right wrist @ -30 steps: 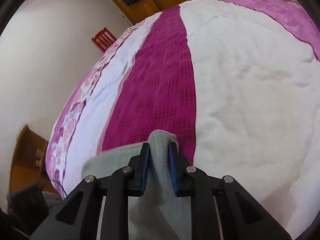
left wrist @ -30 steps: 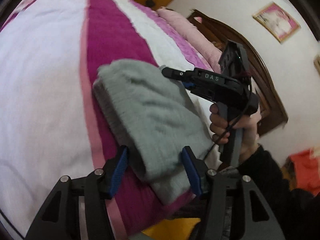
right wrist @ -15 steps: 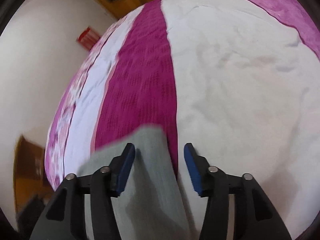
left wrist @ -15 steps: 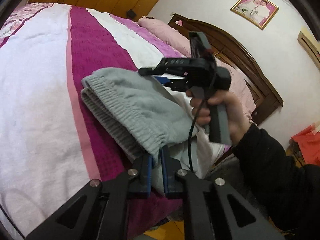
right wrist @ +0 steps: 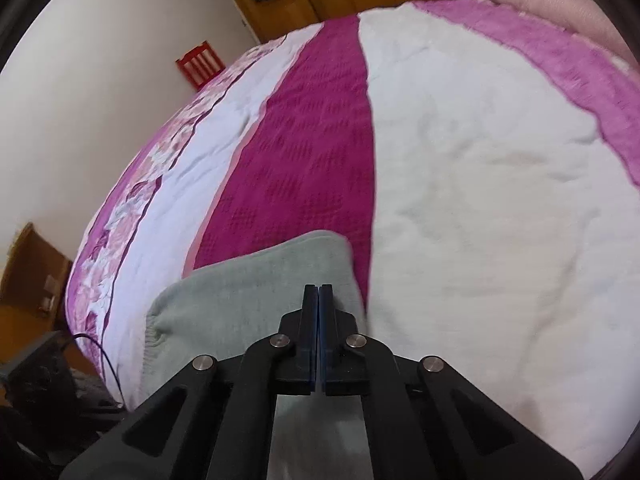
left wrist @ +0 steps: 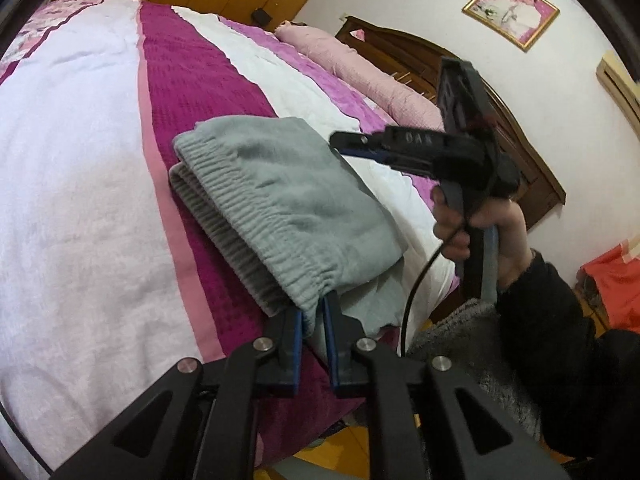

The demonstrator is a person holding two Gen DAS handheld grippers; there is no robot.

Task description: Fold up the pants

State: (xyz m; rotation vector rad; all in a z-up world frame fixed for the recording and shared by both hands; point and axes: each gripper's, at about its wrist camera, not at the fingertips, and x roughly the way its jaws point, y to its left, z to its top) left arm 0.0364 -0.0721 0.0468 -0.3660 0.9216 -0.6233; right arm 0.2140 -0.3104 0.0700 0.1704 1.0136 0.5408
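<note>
The grey pants (left wrist: 280, 204) lie folded into a thick bundle on the near part of the bed (left wrist: 72, 184), mostly on the magenta stripe (left wrist: 188, 92) with their right side spilling onto the white band; the ribbed waistband runs along the left edge, and a lower layer sticks out at the near right, its end hidden behind the upper fold. The left gripper (left wrist: 314, 320) is clamped on the gathered near corner of the waistband, cloth pinched between its blue pads. In the right wrist view the right gripper (right wrist: 319, 300) has its pads pressed flat together with no cloth between them, hovering just above the pants (right wrist: 256, 292), whose near portion is covered by the gripper body. From the left wrist view the right gripper (left wrist: 340, 142) sits at the far right corner of the bundle; raised lettering on its side is mirrored and hard to make out. A hand (left wrist: 480, 228) holds its handle. On the far wall hangs a framed photo (left wrist: 510, 12), figures too small to read.
</note>
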